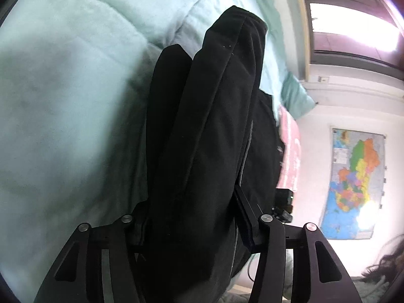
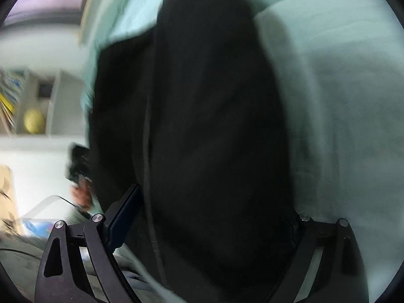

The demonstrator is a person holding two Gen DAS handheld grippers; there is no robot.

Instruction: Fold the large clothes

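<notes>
A large black garment [image 1: 214, 96] lies in thick folds on a pale mint bedspread [image 1: 63, 106]. My left gripper [image 1: 192, 202] is shut on a bulky fold of it; the cloth fills the gap, and the left fingertip is hidden under it. In the blurred right wrist view the same black garment [image 2: 214, 113] spreads between the jaws of my right gripper [image 2: 212, 202]. These stand wide, and the inner face of the left pad [image 2: 123, 219] shows bare beside the cloth. Cloth covers the right fingertip.
The mint bedspread [image 2: 341, 126] reaches far and to the sides. A pink cloth [image 1: 290, 151] and a teal pillow [image 1: 295, 96] lie at the bed's edge. A wall map [image 1: 356, 184] hangs beyond. Blurred shelves [image 2: 32, 106] and a hand [image 2: 80, 194] show left of the garment.
</notes>
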